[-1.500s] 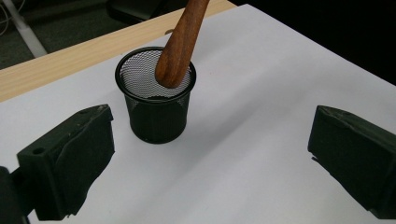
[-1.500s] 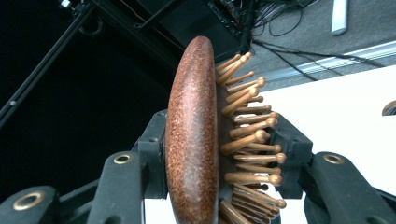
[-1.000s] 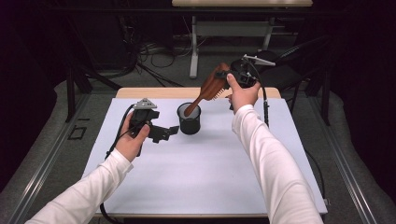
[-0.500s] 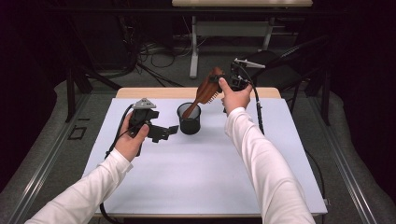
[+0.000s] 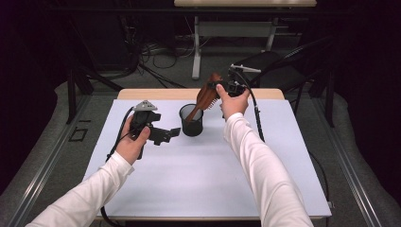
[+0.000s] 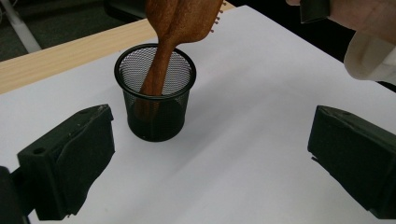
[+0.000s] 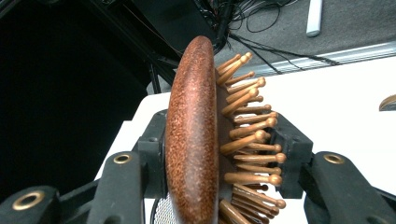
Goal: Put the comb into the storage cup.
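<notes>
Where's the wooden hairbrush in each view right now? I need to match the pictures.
High view: wooden hairbrush centre top, leaning into the mesh cup.
Left gripper view: top centre, handle down in the cup.
Right gripper view: centre, edge-on, clamped in the right claw.
Shared landmark: the mesh cup.

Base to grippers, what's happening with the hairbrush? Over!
Right gripper shut on brown wooden hairbrush, handle end inside black mesh cup. Left gripper open, holding nothing, beside the cup. Nothing in the way on the white table.

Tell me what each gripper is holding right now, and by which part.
The right gripper clamps the wooden hairbrush across its bristled head, handle down in the mesh cup. The left gripper holds nothing.
</notes>
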Available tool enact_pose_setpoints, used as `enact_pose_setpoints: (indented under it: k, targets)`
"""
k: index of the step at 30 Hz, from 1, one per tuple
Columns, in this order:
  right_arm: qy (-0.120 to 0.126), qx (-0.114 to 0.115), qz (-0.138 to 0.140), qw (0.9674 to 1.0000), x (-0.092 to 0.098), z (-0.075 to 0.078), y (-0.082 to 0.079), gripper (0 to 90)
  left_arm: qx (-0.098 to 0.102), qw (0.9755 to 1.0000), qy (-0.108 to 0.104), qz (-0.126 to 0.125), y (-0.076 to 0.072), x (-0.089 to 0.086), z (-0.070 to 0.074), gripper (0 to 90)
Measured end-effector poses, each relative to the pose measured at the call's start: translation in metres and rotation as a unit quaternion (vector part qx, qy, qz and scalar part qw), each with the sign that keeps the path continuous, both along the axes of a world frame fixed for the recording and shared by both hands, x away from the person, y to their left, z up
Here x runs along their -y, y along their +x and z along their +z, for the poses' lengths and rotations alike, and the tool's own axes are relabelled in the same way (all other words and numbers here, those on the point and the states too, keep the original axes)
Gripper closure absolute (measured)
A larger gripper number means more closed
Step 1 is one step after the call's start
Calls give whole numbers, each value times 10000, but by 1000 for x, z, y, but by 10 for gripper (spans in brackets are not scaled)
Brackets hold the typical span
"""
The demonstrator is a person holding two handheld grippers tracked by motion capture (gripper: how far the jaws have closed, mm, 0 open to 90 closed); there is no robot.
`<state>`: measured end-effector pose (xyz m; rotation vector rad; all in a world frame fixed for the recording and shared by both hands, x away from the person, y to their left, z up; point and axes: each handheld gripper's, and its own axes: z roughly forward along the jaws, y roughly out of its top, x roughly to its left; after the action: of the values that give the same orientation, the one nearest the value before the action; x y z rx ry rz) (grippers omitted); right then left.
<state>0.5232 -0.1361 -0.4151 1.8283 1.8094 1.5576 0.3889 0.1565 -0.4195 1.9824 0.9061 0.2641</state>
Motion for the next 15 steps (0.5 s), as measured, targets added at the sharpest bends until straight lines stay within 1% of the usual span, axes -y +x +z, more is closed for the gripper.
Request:
enact_pose_setpoints:
  k: [3,11,15]
  targets:
    - [-16,-9,16,10000,-2,-3,0,483,3,10000,-17,9,0,2,-1,6]
    - [-48,-61,52,10000,-7,-9,1,483,-11,10000,19,-5,1,4,-3,6]
    - [-88,-44,62,9999,-9,-11,2,483,-28,10000,51,5,0,3,-3,7]
